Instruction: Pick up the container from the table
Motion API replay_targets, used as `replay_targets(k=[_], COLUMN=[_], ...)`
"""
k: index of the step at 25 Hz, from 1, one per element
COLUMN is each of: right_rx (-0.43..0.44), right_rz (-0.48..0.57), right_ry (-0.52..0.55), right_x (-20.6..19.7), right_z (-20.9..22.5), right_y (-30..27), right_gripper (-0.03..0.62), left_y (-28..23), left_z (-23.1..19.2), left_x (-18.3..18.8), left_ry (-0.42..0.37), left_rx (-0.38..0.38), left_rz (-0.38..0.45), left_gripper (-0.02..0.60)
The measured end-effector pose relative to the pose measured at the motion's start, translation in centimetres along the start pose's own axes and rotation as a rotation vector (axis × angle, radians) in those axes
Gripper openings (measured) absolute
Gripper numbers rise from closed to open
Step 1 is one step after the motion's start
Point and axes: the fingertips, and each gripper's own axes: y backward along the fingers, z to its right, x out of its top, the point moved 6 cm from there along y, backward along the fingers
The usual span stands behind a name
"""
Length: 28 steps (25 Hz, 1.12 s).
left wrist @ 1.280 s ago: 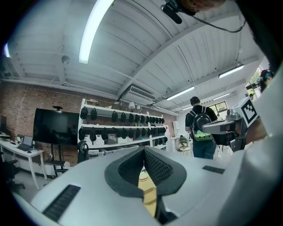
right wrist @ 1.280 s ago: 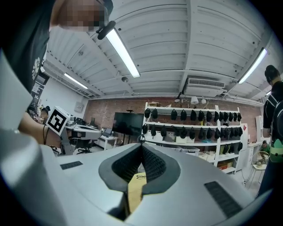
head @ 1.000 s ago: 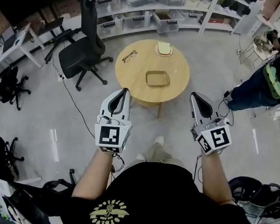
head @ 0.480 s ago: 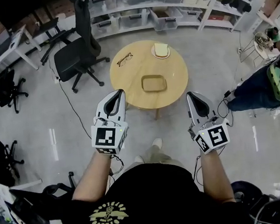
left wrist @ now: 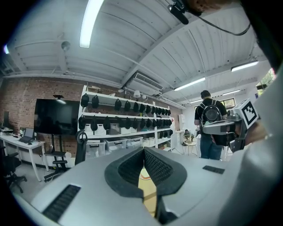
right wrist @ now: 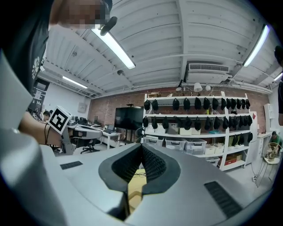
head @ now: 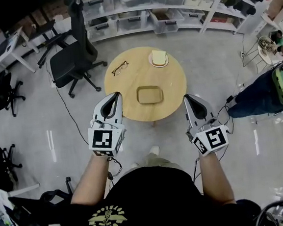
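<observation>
The container [head: 149, 94] is lying crosswise ahead, midway between your left gripper [head: 116, 94] and right gripper [head: 187, 97], both jaws pressed together, empty.

Left tongs [head: 116, 95], right tongs [head: 187, 98]: closed, empty

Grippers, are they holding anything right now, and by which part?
Nothing. The left gripper and the right gripper are both shut and empty. The container sits untouched on the table.
</observation>
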Motion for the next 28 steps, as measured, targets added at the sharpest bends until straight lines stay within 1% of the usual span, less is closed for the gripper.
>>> replay_targets(k=[8, 12, 16, 23, 28], right_rx=[0.012, 0.013, 0.034, 0.037, 0.023], right_rz=[0.005, 0.005, -0.009, -0.012, -0.017], right_ry=[-0.003, -0.043, -0.036, -0.057, -0.069], right_x=[-0.1, -0.5, -1.0, -2.0, -2.2], right_z=[6.0, 8.2, 10.4, 11.8, 12.6], right_y=[-1.9, -2.4, -3.0, -4.4, -5.3], right_gripper=[0.015, 0.015, 0.015, 0.015, 0.015], left_y=[-5.5, -7.2, -8.8, -9.7, -11.6], left_z=[1.2, 2.0, 2.7, 1.3, 0.6], left_x=[0.5, 0.6, 0.6, 0.3, 0.4], left_ry=[0.007, 0.013, 0.031, 0.051, 0.050], left_rx=[0.021, 0.038, 0.061, 0.096, 0.084], left_rz=[-0.006, -0.019, -0.032, -0.033, -0.050], left_gripper=[0.018, 0.018, 0.018, 0.018, 0.018])
